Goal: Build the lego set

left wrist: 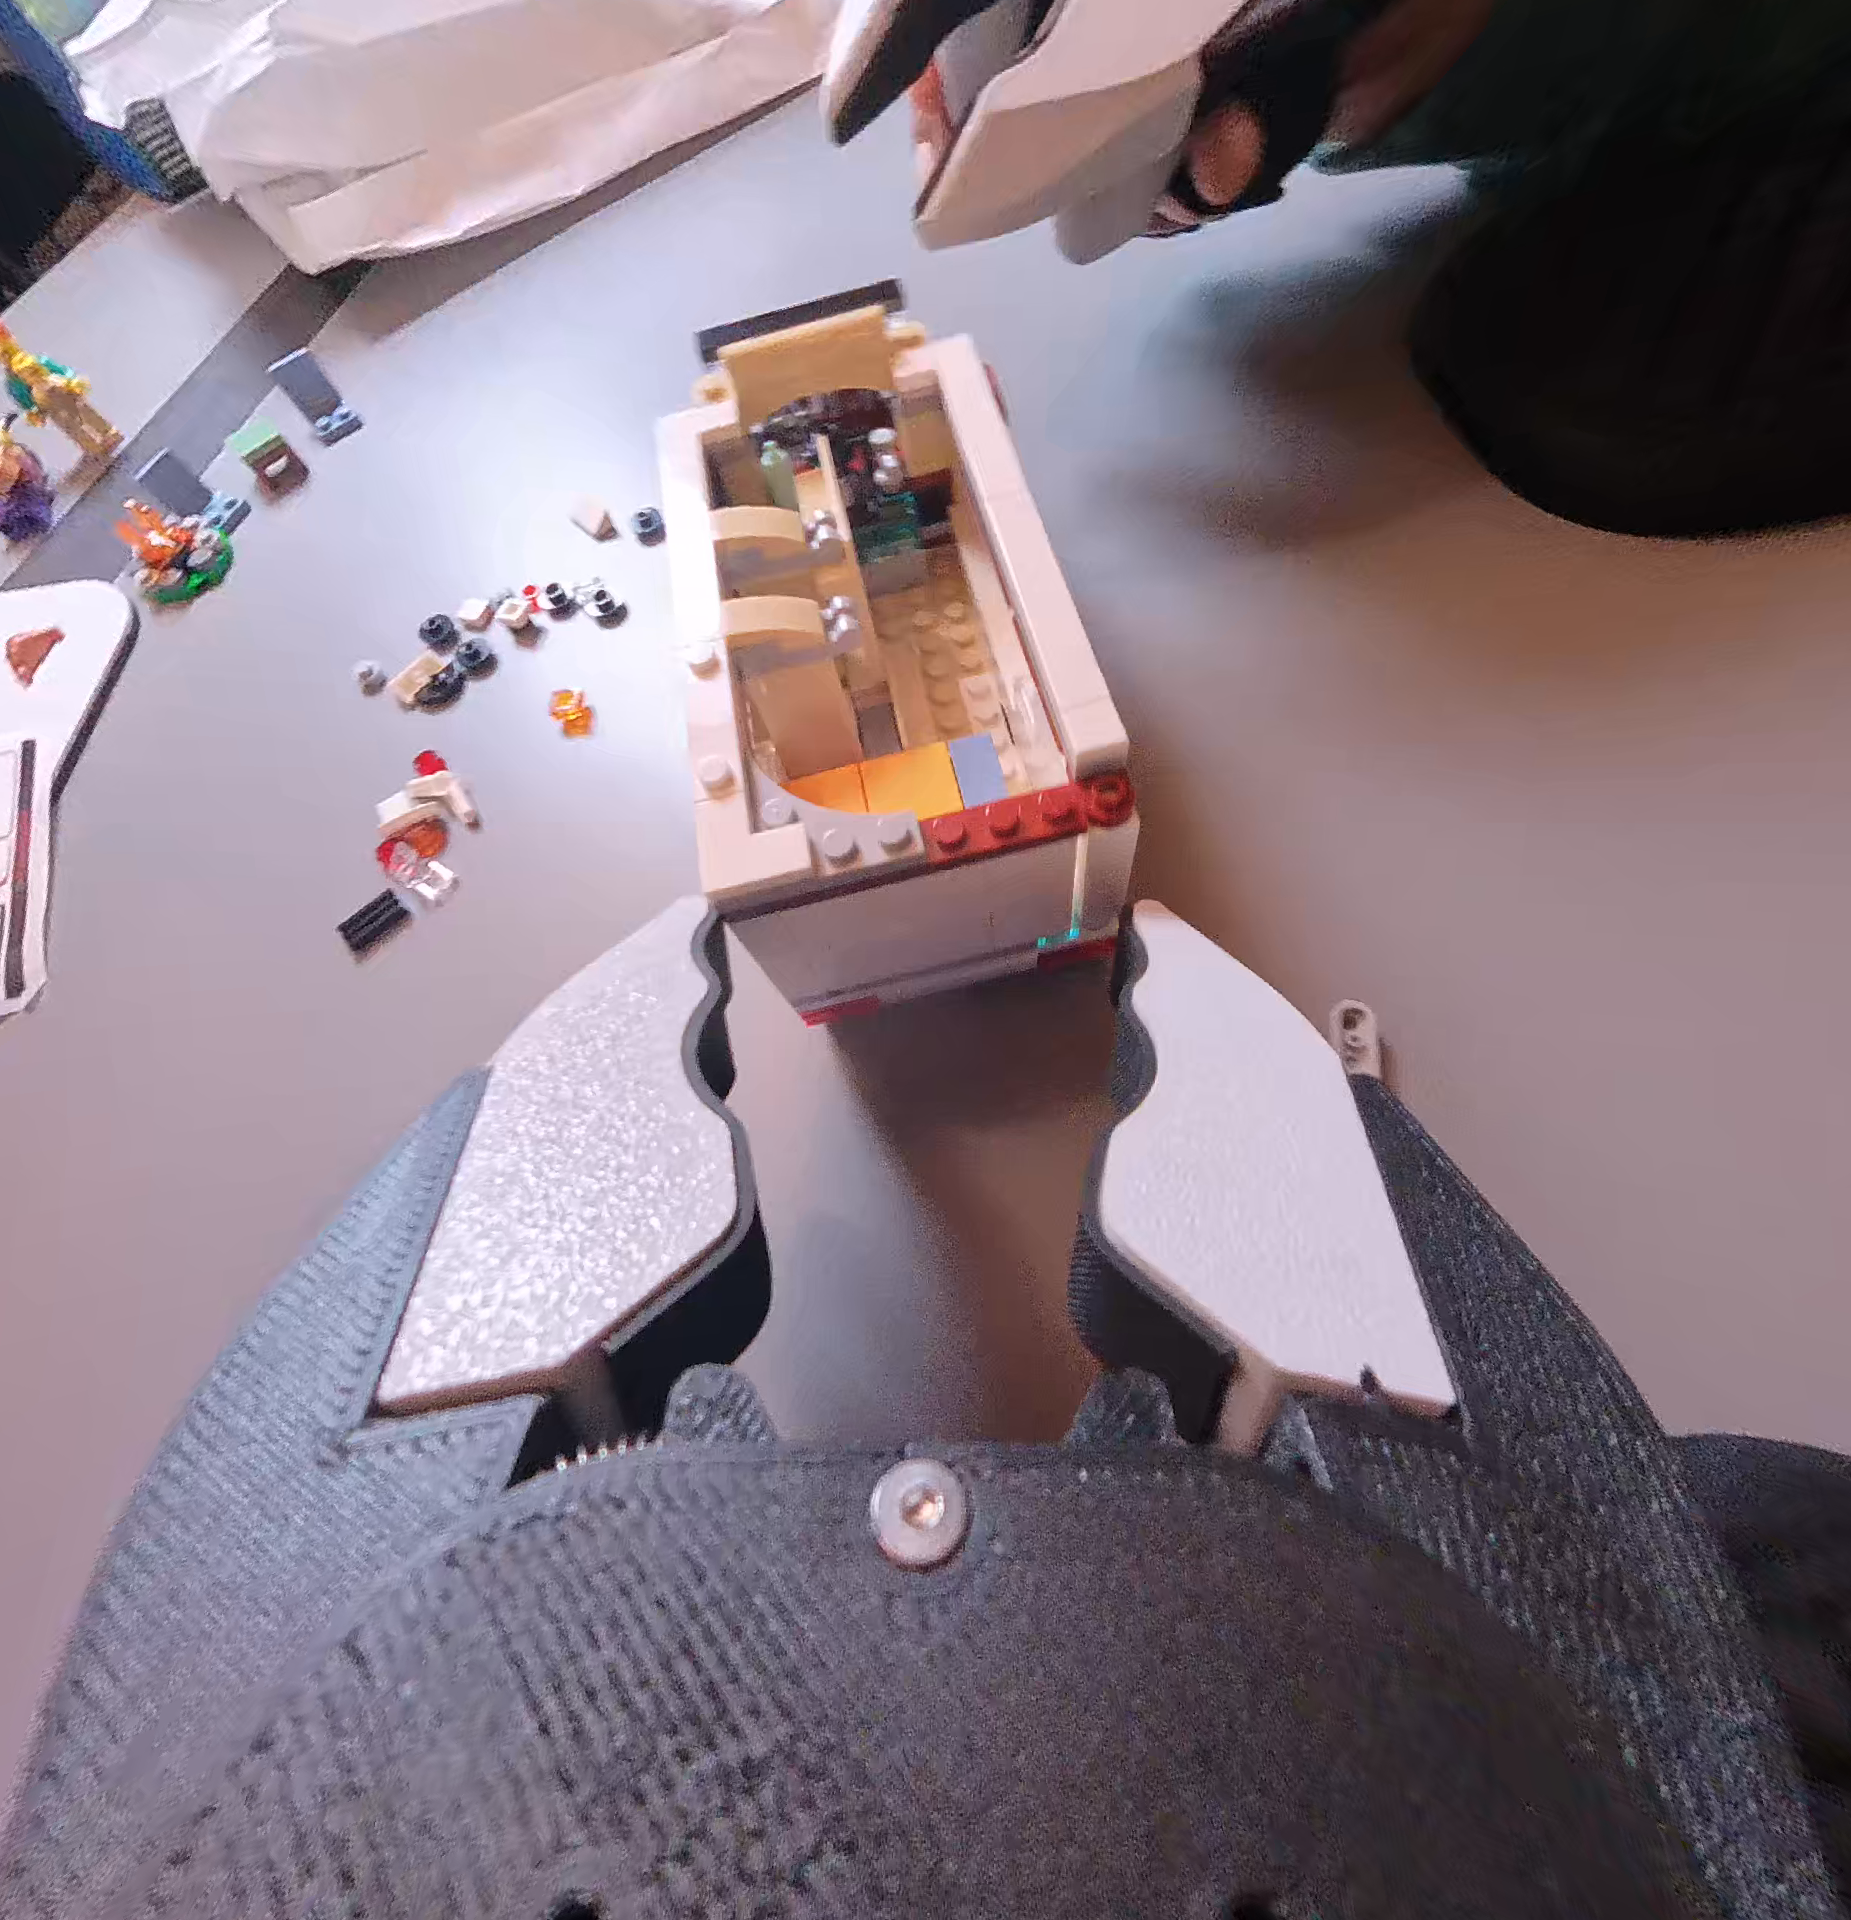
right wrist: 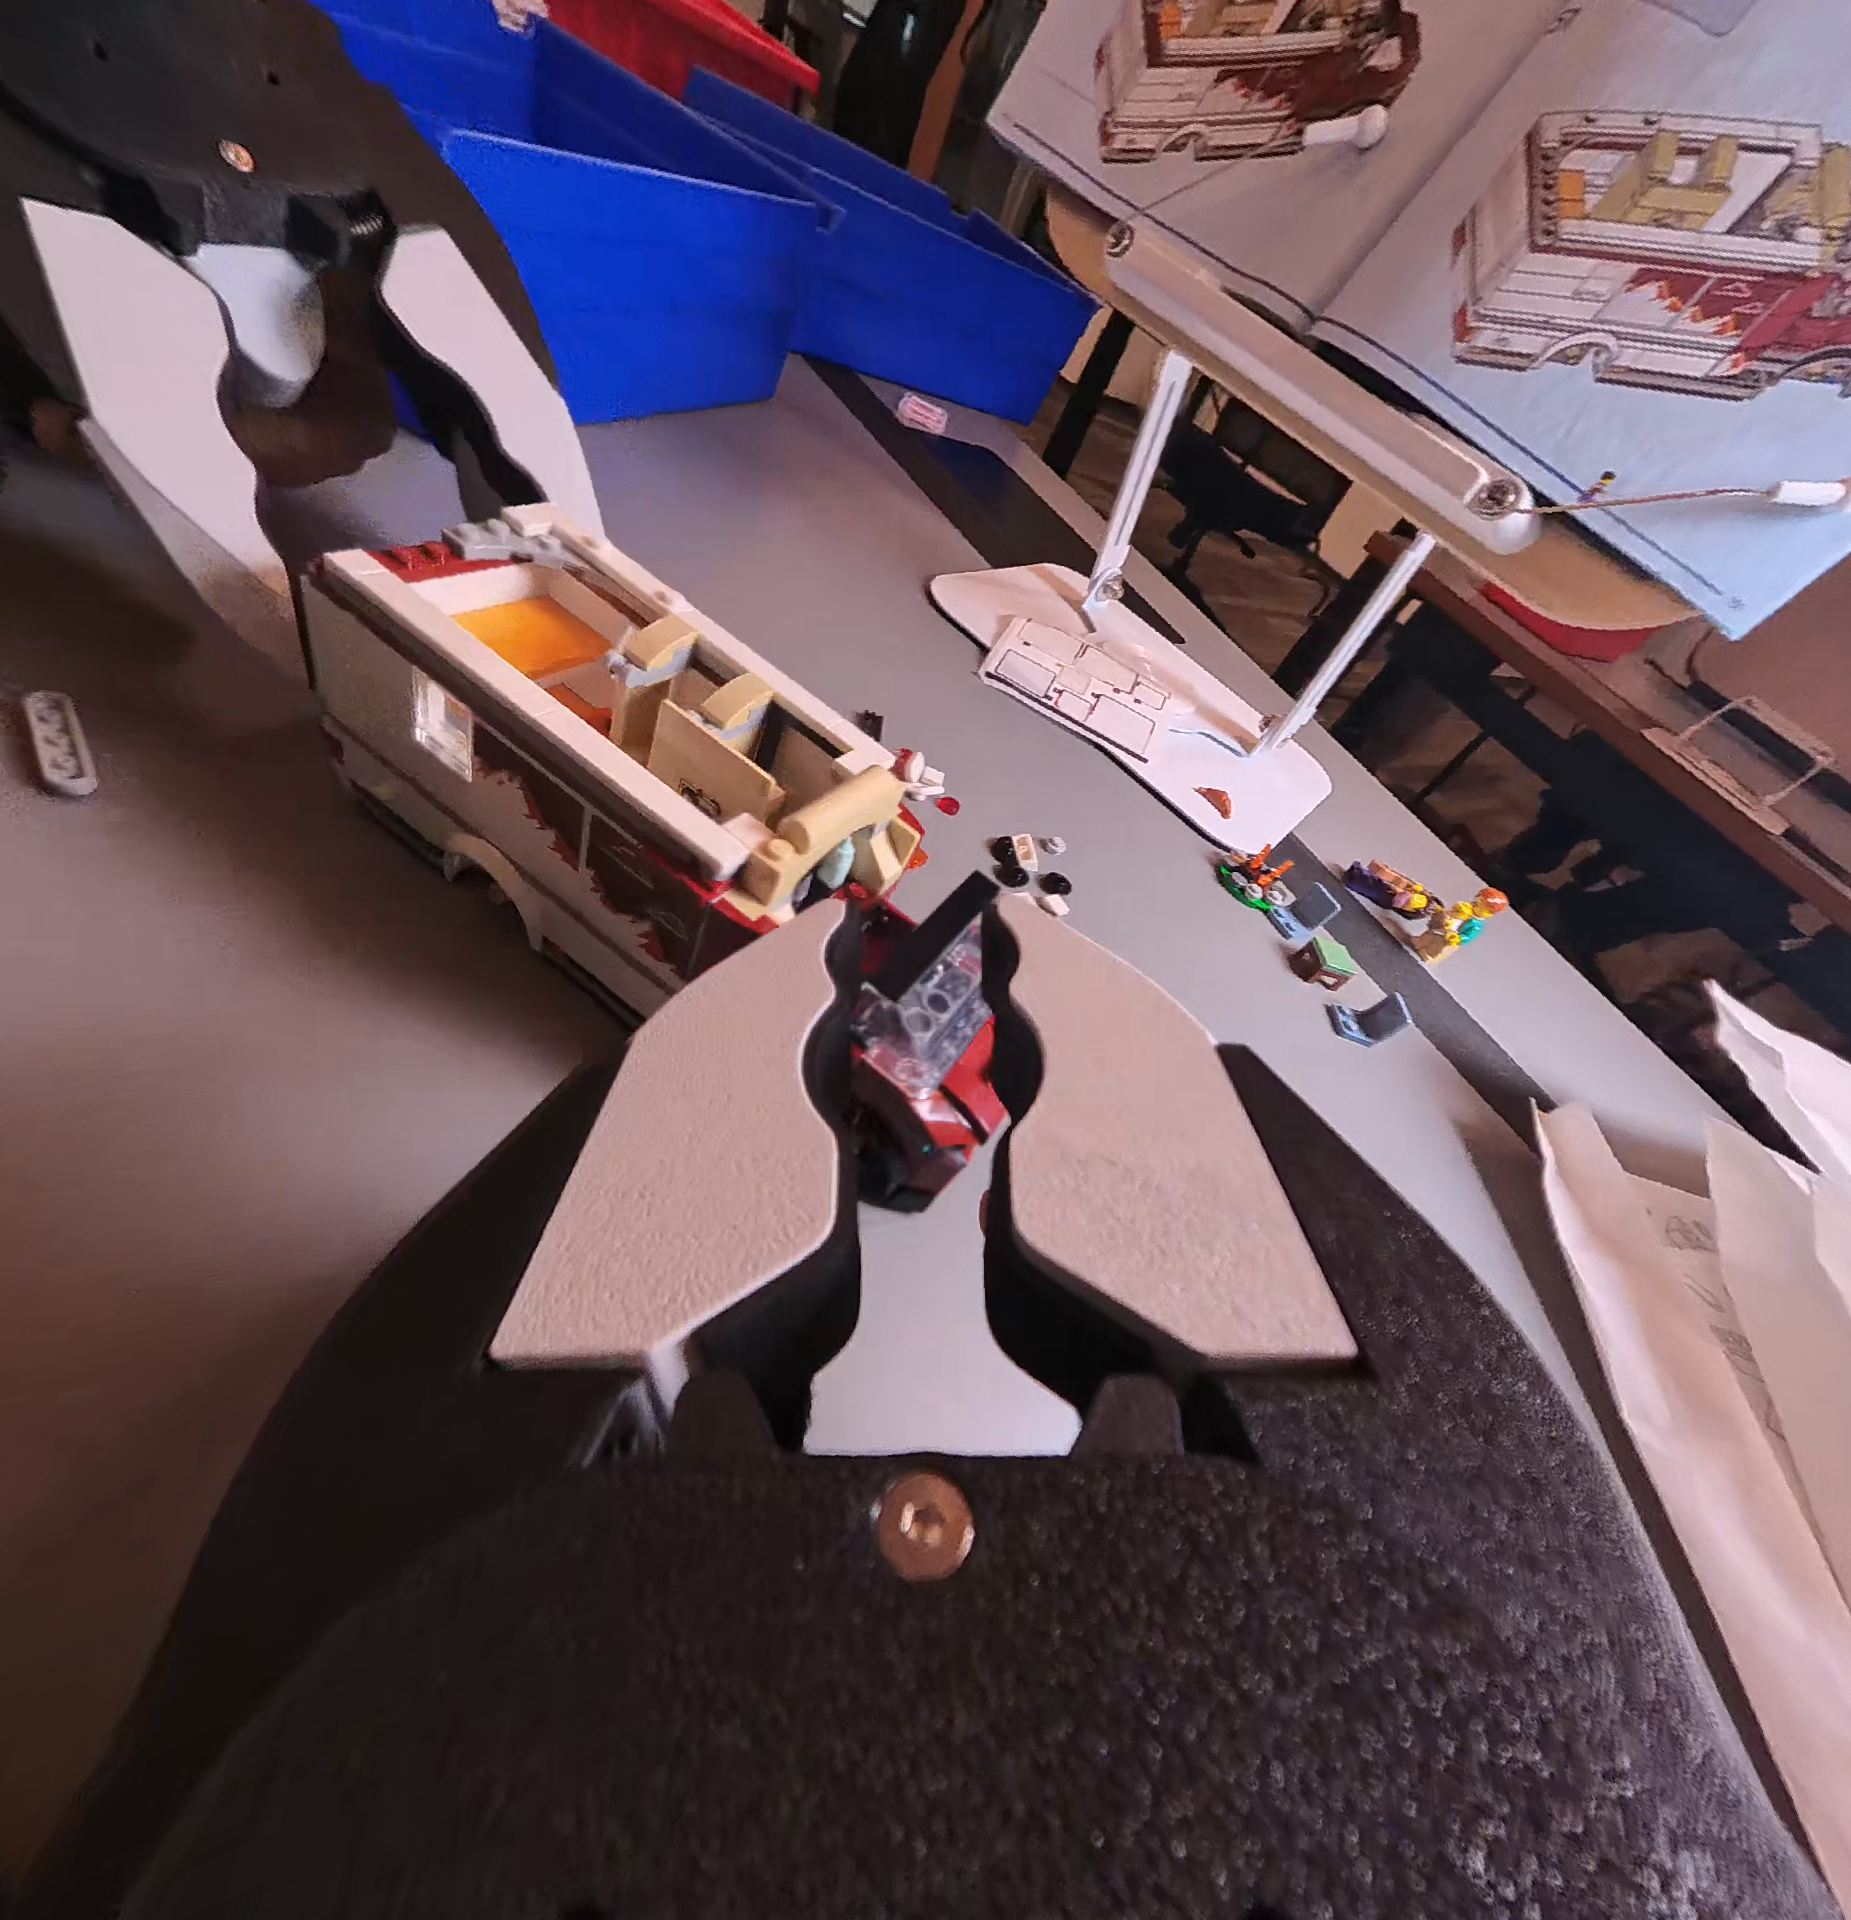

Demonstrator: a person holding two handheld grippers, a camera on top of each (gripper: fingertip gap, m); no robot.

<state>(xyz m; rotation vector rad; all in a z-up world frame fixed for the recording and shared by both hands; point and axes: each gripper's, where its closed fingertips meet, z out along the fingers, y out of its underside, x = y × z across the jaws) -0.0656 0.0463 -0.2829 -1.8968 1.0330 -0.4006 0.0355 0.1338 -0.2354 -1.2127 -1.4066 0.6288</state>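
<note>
A white and dark red brick-built camper van (left wrist: 900,935) with its roof off stands on the grey table (left wrist: 1420,831). My left gripper (left wrist: 919,925) is spread wide, with its pads against both sides of the van's rear end. It also shows in the right wrist view (right wrist: 433,566), around the rear of the van (right wrist: 505,748). My right gripper (right wrist: 921,914) is shut on a small assembly of clear, black and dark red bricks (right wrist: 926,1008). It holds this just off the van's front end. In the left wrist view the right gripper (left wrist: 900,166) is blurred above the van's front.
Loose small bricks (left wrist: 485,644) and minifigures (right wrist: 1451,914) lie beside the van. A small grey beam (left wrist: 1357,1034) lies near my left gripper. Blue bins (right wrist: 640,270) stand at the back. An open booklet rests on a white stand (right wrist: 1160,707). White paper bags (right wrist: 1731,1351) lie to the right. There is about 15 cm between the tips of the two grippers.
</note>
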